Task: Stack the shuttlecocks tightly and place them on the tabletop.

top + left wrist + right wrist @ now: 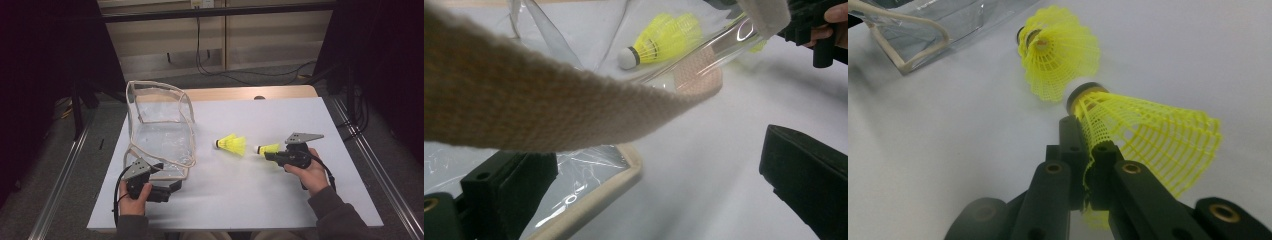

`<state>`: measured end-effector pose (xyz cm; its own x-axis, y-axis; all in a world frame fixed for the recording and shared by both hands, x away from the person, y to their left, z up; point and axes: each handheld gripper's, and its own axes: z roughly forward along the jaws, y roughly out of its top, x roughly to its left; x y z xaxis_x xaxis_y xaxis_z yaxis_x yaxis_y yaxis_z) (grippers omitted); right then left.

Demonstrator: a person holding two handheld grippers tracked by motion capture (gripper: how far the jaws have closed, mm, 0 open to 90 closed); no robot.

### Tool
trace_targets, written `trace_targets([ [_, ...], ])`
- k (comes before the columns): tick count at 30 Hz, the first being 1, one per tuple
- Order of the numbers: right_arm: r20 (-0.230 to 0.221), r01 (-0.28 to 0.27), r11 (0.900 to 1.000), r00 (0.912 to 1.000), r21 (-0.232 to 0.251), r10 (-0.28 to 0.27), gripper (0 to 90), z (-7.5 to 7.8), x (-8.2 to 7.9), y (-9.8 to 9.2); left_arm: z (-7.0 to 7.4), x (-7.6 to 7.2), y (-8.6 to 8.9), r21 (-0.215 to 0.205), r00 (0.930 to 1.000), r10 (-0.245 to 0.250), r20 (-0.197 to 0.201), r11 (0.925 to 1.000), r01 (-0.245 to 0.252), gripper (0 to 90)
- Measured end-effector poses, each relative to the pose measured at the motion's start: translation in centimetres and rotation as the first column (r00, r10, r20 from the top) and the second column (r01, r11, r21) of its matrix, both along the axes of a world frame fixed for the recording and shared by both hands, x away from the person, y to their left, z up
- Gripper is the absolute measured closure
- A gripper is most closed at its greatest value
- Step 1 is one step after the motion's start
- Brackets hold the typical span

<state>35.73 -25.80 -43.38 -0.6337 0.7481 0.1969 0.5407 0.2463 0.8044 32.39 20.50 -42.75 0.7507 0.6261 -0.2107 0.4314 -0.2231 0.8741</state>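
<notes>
Right hand-held gripper [1087, 165] has its black jaws pinched tight on the mesh skirt of a yellow plastic shuttlecock [1148, 130], held just above the white counter [280, 200] toward its right edge, cork end pointing toward a second yellow plastic shuttlecock [232, 144] lying on its side near the counter's middle. Left hand-held gripper [659, 190], near the front left corner, has its jaws spread wide, one on each side of the beige-trimmed rim of a clear plastic pouch [160, 135] that stands open along the left edge.
</notes>
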Motion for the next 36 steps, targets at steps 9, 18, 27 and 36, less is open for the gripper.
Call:
trace_targets([
  [9, 0.006, 0.006, 1.0, 1.0, -0.01, -0.006, 88.6, 0.0, 0.5, 0.5, 0.0, 0.0, 0.0, -0.001, 1.0, 0.0, 0.0, 1.0, 0.0, 2.0],
  [18, 0.014, 0.007, 1.0, 0.9999, -0.021, -0.006, 88.6, -0.1, 1.0, 1.1, 0.0, 0.0, 0.0, 0.001, 1.0, -0.001, 0.001, 1.0, 0.001, 2.0],
  [27, 0.01, 0.01, 1.0, 0.9999, -0.018, -0.01, 88.5, -0.4, 1.4, 1.5, 0.0, 0.0, 0.0, 0.002, 1.0, 0.001, 0.0, 1.0, -0.001, 2.0],
  [36, 0.01, 0.0, 1.0, 1.0, -0.021, 0.0, 88.5, -0.3, 1.5, 2.1, 0.0, 0.0, 0.0, 0.0, 1.0, 0.0, 0.001, 1.0, 0.0, 2.0],
])
